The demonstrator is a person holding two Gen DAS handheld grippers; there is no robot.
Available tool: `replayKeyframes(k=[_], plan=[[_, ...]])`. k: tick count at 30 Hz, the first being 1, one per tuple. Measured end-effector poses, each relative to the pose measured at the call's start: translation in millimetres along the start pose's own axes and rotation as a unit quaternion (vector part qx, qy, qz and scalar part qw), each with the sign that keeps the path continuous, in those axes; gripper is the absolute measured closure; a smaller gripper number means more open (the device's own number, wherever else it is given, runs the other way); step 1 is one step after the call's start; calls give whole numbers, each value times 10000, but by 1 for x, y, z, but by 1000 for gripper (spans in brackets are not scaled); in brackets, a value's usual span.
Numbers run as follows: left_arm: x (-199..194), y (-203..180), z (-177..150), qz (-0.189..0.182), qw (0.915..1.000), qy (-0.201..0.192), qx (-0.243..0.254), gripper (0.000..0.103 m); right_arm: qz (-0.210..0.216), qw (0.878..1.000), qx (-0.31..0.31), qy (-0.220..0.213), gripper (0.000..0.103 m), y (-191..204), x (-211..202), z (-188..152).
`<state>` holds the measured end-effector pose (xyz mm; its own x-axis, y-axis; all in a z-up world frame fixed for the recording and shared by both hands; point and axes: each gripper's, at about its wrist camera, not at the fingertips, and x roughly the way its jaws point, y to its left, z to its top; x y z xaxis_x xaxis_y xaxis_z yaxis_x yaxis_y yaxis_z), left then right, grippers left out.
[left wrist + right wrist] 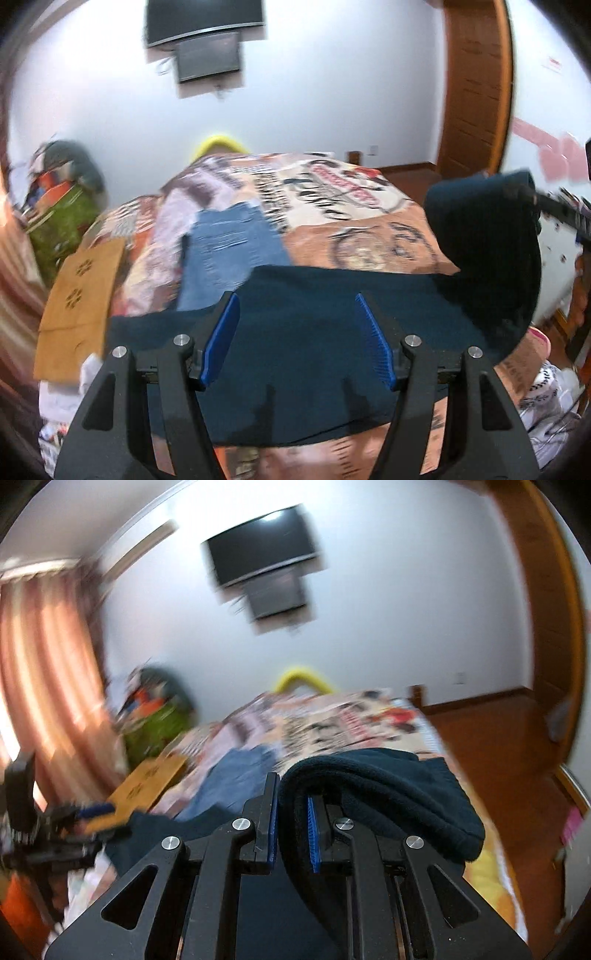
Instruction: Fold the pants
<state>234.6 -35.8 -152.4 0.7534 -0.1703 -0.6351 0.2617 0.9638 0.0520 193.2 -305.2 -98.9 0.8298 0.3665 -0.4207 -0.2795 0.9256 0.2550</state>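
Blurred bedspread (pixel 369 236) carries the dark teal pants (pixel 314 332), their right end lifted toward 3 o'clock. Left gripper (pixel 299 332) hangs spread above them; right gripper (pixel 291 827) pinches a bunched fold, hiding its pads.

The pants (pixel 317 314) are dark navy, plain, with a fleecy nap where they bunch. Beside them lie faded blue jeans (pixel 232 254). The bedspread (pixel 332 206) carries a busy print of orange, cream, black lettering and red badges. Both grippers are black with blue ribbed fingers (pixel 221 339). A tan cardboard sheet (pixel 81 299) shows cut-out flower marks. The curtain (pixel 44 672) is striped pink and brown, the wall (pixel 388 609) white, the door (pixel 476 85) orange-brown wood
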Motion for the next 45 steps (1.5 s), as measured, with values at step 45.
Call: replayKeyframes(k=[45], plan=[[51,-13,-47,-365,9959,814,119,38,-97,9723,-894,2157,62,40,103,-63]])
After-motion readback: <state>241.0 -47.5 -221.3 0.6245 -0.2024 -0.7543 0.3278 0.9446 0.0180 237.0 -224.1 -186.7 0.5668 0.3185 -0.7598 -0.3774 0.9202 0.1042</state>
